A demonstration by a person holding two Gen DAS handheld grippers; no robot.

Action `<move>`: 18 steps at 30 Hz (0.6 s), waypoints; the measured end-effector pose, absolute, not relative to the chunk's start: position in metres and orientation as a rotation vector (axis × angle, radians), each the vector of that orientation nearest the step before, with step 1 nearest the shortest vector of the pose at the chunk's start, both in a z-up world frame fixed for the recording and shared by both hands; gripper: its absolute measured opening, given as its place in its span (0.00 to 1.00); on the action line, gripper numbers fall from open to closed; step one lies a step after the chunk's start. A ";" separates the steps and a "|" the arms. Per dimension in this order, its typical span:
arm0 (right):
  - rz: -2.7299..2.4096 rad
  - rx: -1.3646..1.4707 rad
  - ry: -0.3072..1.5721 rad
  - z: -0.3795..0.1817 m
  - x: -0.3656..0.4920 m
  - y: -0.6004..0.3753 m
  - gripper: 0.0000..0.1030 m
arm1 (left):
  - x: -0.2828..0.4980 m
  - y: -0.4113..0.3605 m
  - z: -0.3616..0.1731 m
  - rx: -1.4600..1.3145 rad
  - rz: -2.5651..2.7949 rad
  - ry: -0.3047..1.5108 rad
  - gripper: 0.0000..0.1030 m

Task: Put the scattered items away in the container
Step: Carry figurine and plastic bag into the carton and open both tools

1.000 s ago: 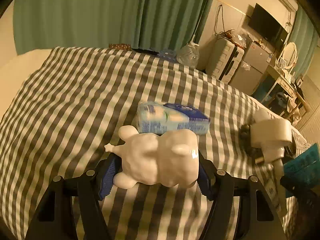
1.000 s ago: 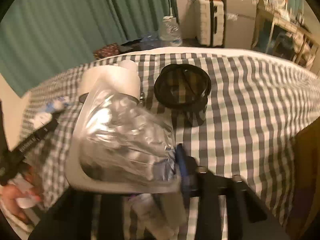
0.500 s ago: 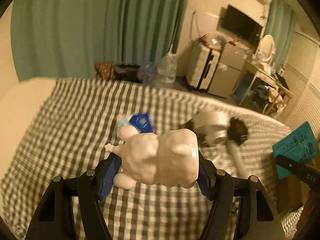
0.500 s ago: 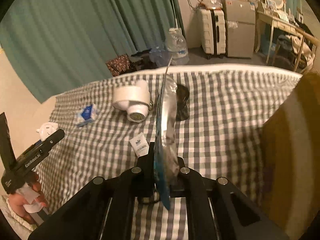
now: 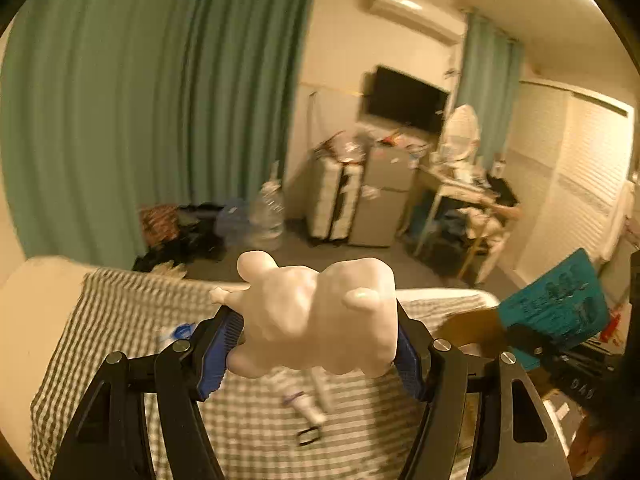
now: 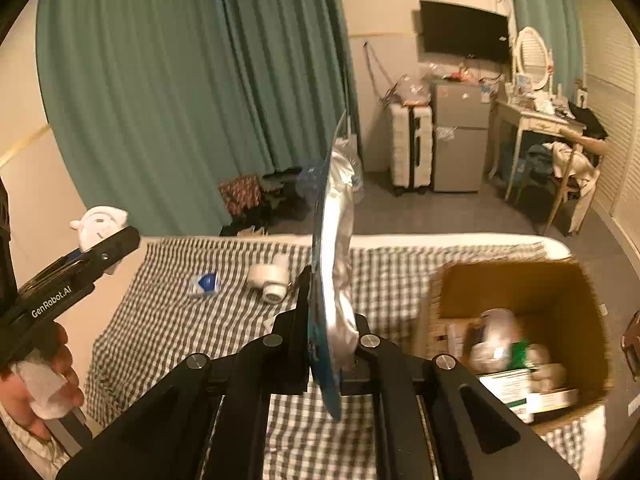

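the left gripper (image 5: 316,344) clamps the white figurine (image 5: 316,316) high over the checked bed (image 5: 120,320); a loose squeeze could drop it short of the cardboard box (image 6: 516,280). the right gripper (image 6: 332,344) pinches the blister pack (image 6: 334,248) edge-on, and it could slip. both have risen from the bed since a second ago, and the box now shows.

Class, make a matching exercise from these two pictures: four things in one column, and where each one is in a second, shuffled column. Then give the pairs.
1. white toy figure
2. flat blue packet
3. blue-and-white pouch
4. green-and-white box

A. lying on the checked bedspread
B. inside the cardboard box
C. clamped in the left gripper
D. clamped in the right gripper

Pairs: 1-C, 2-D, 3-A, 4-B
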State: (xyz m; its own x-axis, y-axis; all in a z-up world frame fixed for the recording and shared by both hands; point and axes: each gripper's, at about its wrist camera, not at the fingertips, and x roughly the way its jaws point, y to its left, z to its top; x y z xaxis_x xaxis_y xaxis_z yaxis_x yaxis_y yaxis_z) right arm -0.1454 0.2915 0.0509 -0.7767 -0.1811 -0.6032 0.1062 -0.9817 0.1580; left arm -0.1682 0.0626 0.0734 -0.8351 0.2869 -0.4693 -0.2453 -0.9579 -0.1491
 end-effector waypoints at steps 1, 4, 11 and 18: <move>-2.828 0.966 -0.175 0.058 -0.142 0.298 0.07 | -0.162 0.073 0.079 -0.704 2.751 -0.106 0.68; -2.869 0.941 -0.154 0.077 -0.127 0.322 0.07 | -0.147 0.121 0.096 -0.643 2.678 -0.064 0.68; -2.952 1.038 -0.071 0.074 -0.123 0.397 0.07 | -0.152 0.217 0.073 -0.718 2.527 -0.057 0.68; -2.953 1.248 -0.142 0.020 -0.147 0.475 0.07 | -0.167 0.299 0.006 -0.872 2.411 0.063 0.68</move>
